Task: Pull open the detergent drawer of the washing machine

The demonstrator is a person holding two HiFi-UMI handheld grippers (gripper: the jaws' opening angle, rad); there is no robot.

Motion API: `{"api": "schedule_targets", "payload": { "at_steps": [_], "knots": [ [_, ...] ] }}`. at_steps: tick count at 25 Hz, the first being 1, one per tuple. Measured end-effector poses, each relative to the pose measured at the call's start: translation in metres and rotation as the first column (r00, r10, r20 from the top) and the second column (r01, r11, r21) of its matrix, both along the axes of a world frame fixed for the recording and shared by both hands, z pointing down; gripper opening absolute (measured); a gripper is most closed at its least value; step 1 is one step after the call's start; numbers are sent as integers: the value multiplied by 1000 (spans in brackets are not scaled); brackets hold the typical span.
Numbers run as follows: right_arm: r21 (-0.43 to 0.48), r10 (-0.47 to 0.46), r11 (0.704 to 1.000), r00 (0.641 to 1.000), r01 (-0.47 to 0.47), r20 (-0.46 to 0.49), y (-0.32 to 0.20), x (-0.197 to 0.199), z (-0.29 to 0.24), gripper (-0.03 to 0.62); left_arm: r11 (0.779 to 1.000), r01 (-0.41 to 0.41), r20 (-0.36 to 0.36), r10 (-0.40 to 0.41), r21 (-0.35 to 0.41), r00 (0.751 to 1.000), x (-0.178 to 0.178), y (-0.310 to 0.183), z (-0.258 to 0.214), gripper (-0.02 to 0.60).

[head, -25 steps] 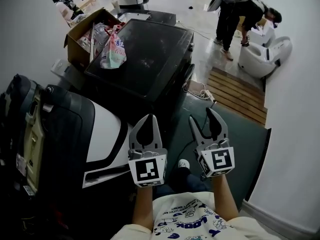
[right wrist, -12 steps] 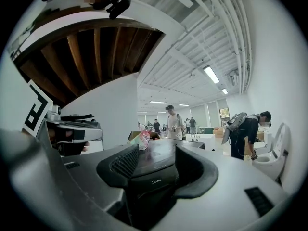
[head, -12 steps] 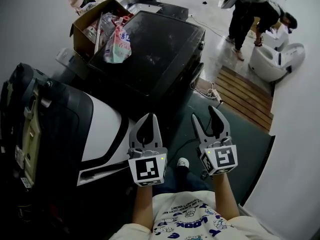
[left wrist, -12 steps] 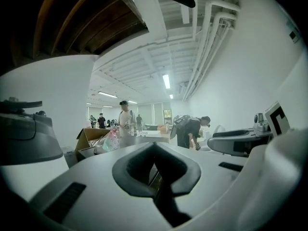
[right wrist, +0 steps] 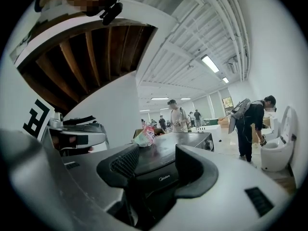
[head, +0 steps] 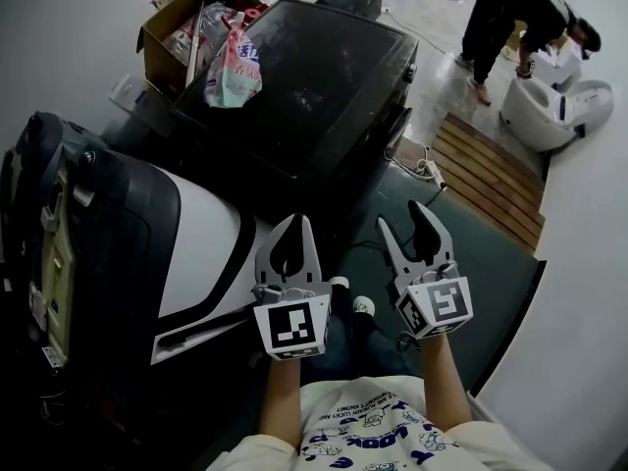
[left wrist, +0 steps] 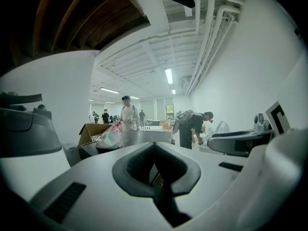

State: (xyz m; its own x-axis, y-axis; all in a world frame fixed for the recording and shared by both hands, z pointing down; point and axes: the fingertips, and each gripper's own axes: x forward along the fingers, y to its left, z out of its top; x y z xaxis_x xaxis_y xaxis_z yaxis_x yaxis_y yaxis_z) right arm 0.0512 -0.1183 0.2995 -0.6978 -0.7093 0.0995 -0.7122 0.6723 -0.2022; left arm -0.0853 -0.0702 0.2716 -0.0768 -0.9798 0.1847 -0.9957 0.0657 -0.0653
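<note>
The black washer [head: 304, 77] stands ahead of the person, past both grippers and not touching them. Its front shows between the right jaws in the right gripper view, but the drawer cannot be picked out there or in the head view. The right gripper [head: 402, 216] is held low in front of the person with its jaws apart and nothing in them. The left gripper [head: 291, 222] is just beside it, with its jaw tips together and nothing between them. A bright bag [head: 234, 72] lies on the far left side of the washer's top. A brown box [head: 167, 29] full of stuff sits right next to that corner. A big white and dark machine [head: 201, 253] is on the left, near the left gripper. On the right there is a wood pallet [head: 486, 180] on the floor. Past it a person [head: 510, 13] bends over by a white toilet [head: 549, 106].
</note>
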Motion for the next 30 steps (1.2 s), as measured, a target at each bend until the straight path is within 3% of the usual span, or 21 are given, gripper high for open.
{"api": "schedule_targets", "payload": {
  "at_steps": [5, 15, 27, 30],
  "knots": [
    [-35, -32, 999, 999, 33, 22, -12, -13, 20, 236, 1000, -5, -1, 5, 1, 1000, -6, -19, 12, 14],
    [-196, -42, 978, 985, 76, 169, -35, -37, 69, 232, 1000, -15, -34, 15, -5, 999, -19, -53, 44, 14],
    [-332, -31, 930, 935, 157, 354, -55, -63, 126, 226, 996, -60, -53, 56, -64, 997, -25, -76, 80, 14],
    [-365, -14, 912, 905, 186, 426, -61, -68, 137, 225, 996, -57, -58, 53, -74, 997, -27, -78, 90, 14]
  ]
}}
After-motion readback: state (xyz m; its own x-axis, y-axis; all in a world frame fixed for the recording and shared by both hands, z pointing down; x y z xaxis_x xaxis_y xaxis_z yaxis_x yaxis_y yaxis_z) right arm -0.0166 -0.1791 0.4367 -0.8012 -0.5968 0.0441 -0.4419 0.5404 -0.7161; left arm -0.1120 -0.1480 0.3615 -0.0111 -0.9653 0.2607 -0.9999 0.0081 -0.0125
